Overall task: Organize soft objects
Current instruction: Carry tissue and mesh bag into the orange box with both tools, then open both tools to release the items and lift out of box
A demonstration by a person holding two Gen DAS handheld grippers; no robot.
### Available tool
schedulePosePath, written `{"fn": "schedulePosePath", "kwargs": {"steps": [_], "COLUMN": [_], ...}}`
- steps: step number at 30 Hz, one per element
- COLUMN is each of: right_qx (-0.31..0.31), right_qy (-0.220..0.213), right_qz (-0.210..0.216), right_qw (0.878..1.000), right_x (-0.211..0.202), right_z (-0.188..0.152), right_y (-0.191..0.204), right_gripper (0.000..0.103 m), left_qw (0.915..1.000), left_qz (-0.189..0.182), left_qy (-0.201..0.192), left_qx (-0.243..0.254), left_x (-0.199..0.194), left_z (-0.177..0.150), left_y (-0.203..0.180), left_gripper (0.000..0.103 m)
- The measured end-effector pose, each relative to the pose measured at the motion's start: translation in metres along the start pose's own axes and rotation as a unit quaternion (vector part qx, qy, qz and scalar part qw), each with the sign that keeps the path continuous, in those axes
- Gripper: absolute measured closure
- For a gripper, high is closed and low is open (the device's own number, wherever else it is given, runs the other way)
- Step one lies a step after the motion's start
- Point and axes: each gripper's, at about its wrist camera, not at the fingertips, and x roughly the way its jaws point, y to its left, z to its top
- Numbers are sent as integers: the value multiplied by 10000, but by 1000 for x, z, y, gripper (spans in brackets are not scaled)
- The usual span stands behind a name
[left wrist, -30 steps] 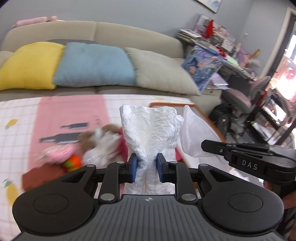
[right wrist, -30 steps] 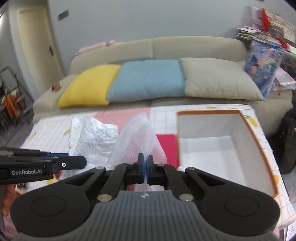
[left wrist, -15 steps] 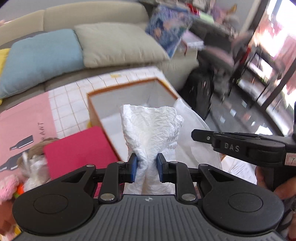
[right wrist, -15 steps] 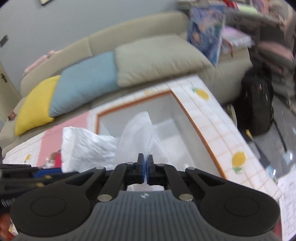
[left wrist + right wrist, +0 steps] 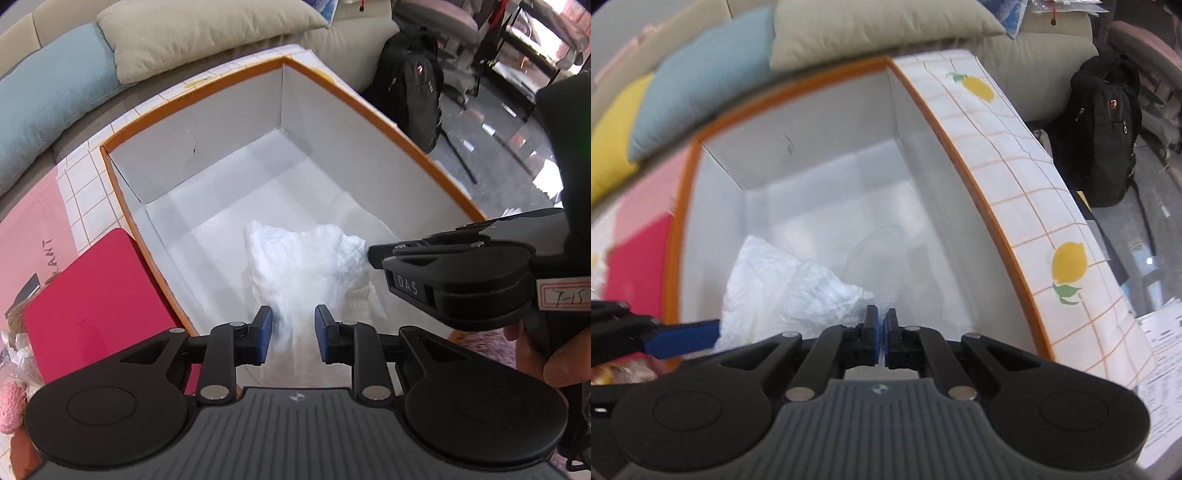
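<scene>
An orange-rimmed white box stands open below both grippers. A crumpled white paper sheet hangs inside it, blurred at its lower end, between the jaws of my left gripper. Those jaws are opening and the blue pads stand just off the sheet. In the right wrist view the same sheet lies at the box's left side. My right gripper is shut on a thin translucent bubble wrap sheet that hangs into the box. It also shows from the side as the right gripper next to the paper.
A red flat board lies against the box's left wall. Plush toys sit at the far left. The lemon-print tablecloth ends right of the box. A black backpack stands on the floor beyond. Sofa cushions line the back.
Both grippers have swung right and tipped down over the box, lowering the paper and the bubble wrap into it. The left pads have spread slightly off the paper.
</scene>
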Motion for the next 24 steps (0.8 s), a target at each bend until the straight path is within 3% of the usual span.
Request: {"fn": "schedulePosePath", "kwargs": {"steps": [4, 10, 12, 14, 20, 24], "right_qx": [8, -240, -242, -293, -680, -814], "right_qy": [325, 332, 311, 208, -263, -800], "right_qz": [2, -187, -196, -296, -432, -419], "right_qw": [9995, 9990, 9990, 9989, 9964, 9926], "right_x": [15, 15, 11, 5, -25, -51], "right_z": [-2, -5, -5, -6, -12, -27], "right_y": [-4, 1, 2, 5, 22, 38], "right_gripper": [102, 92, 84, 73, 70, 65], "left_qw": [9999, 9997, 9995, 9991, 9957, 9901], "left_qz": [-15, -179, -216, -251, -365, -402], "left_qy": [101, 0, -98, -203, -751, -1275], "left_qx": [-11, -149, -187, -259, -402, -429], "left_x": [5, -4, -9, -17, -46, -72], "left_z": [-1, -7, -7, -8, -23, -41], "left_y": [0, 8, 9, 12, 27, 36], "left_gripper": [73, 68, 66, 61, 59, 57]}}
